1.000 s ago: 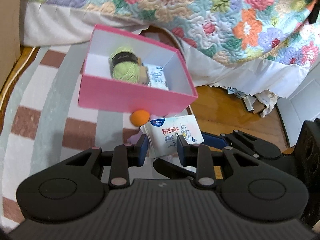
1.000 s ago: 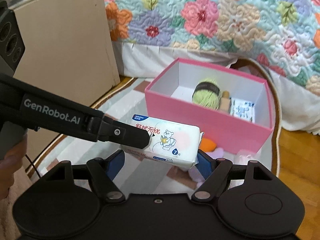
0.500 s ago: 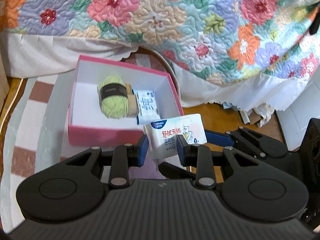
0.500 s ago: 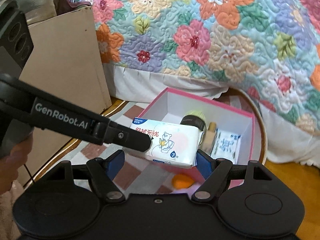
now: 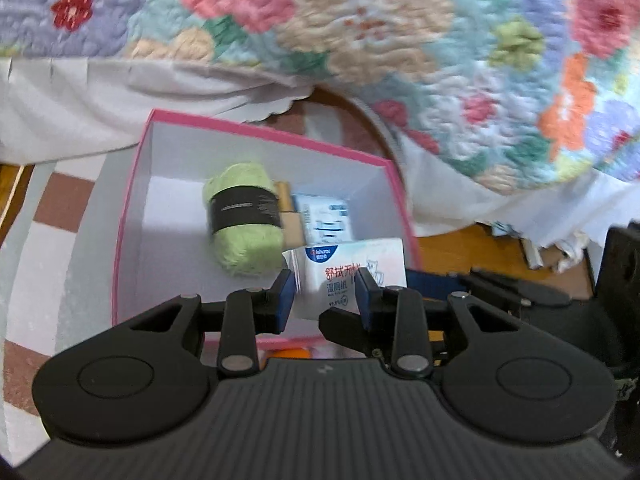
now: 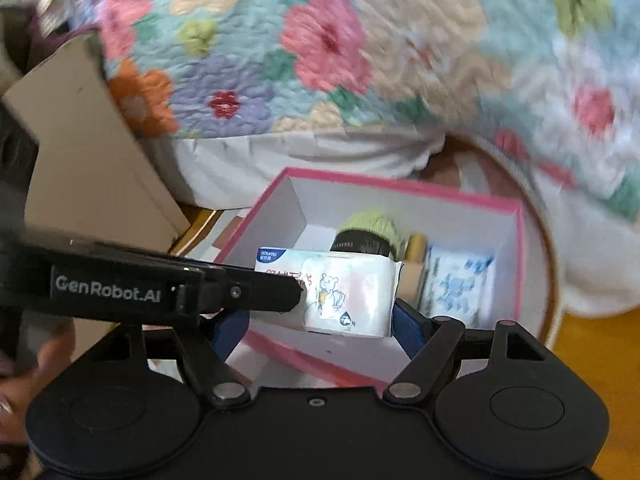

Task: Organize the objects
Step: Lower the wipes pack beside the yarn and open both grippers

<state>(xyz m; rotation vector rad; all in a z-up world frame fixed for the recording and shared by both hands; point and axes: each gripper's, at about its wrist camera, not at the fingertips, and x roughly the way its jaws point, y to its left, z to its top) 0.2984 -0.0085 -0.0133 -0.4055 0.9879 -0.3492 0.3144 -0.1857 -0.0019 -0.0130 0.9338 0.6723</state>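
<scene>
Left gripper (image 5: pixel 324 294): we clamp the wet-wipe pack (image 5: pixel 352 270) over the pink box (image 5: pixel 124 240).
Right gripper (image 6: pixel 320 322): we grip the pack's ends.
Left view only: orange ball (image 5: pixel 290 353).
Right view only: cardboard panel (image 6: pixel 80 152).

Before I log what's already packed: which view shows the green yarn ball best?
The left wrist view. There the yarn ball lies whole inside the pink box, black band and all, though slightly blurred. In the right wrist view only its top shows, the rest hidden behind the held wipes pack.

Glossy plastic wipes pack (image 5: pixel 352 276), fuzzy green yarn (image 5: pixel 244 220), matt pink cardboard box (image 5: pixel 128 216), quilted cloth bedspread (image 5: pixel 360 32)
</scene>
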